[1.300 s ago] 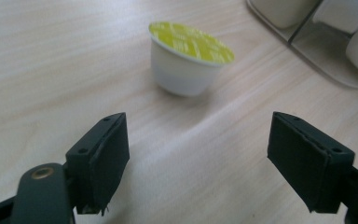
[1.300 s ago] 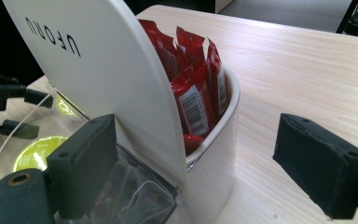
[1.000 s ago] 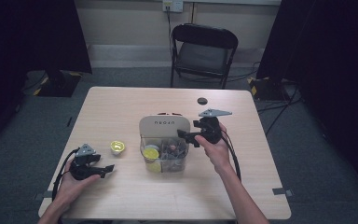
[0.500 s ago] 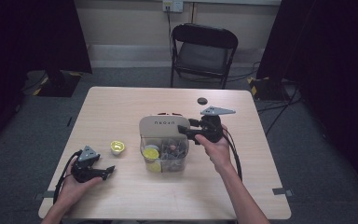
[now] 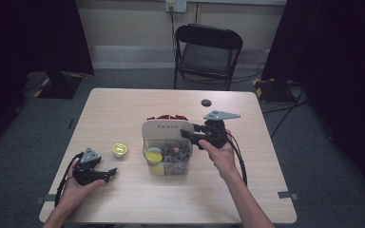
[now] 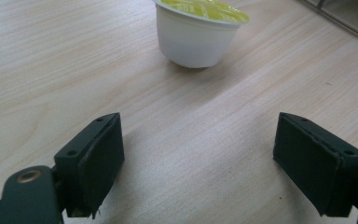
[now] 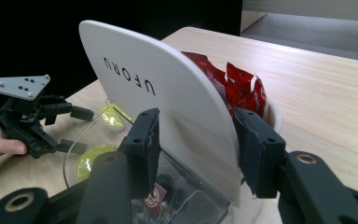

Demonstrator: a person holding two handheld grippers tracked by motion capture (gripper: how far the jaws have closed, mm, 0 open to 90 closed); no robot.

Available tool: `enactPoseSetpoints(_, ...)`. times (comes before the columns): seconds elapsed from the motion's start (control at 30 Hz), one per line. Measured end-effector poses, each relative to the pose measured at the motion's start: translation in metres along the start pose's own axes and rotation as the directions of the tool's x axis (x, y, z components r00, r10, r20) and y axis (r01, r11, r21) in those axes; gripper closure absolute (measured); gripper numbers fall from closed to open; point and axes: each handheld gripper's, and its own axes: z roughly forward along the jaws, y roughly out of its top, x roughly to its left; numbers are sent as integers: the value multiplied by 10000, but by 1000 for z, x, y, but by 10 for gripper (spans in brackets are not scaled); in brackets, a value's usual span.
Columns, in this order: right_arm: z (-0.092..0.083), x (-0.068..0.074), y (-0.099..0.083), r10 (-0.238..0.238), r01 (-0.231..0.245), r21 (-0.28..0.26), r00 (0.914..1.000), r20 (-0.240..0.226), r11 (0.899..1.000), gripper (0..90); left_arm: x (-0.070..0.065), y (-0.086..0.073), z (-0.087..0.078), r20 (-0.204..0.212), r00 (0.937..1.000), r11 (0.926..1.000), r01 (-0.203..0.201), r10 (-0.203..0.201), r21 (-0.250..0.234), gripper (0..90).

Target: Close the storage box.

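Light wood table (image 5: 123,109), folding chair (image 5: 208,52) past it at 12 o'clock. Near table centre, clear organizer box (image 5: 168,156) with a white lid (image 5: 166,128) standing up, red packets (image 5: 168,117) peeking behind. Right gripper (image 5: 186,134) at the box's 3 o'clock, jaws just closed onto the lid edge. Left gripper (image 5: 108,174) down at 8 o'clock, jaws just opened, nothing between. Yellow-topped cup (image 5: 119,150) at the box's 9 o'clock. Small black disc (image 5: 206,102) up at 1 o'clock.
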Motion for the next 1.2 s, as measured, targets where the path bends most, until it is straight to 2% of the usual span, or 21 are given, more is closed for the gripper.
enactPoseSetpoints(0.73,-7,9,-8,-43,47,154,9996,-275,9999,493,1,1,1,1,10000,10000,58,-58,3,155)
enactPoseSetpoints(1.2,-12,15,-14,-176,181,274,9997,-196,9995,424,1,1,1,-2,10000,10000,82,-82,-9,154)
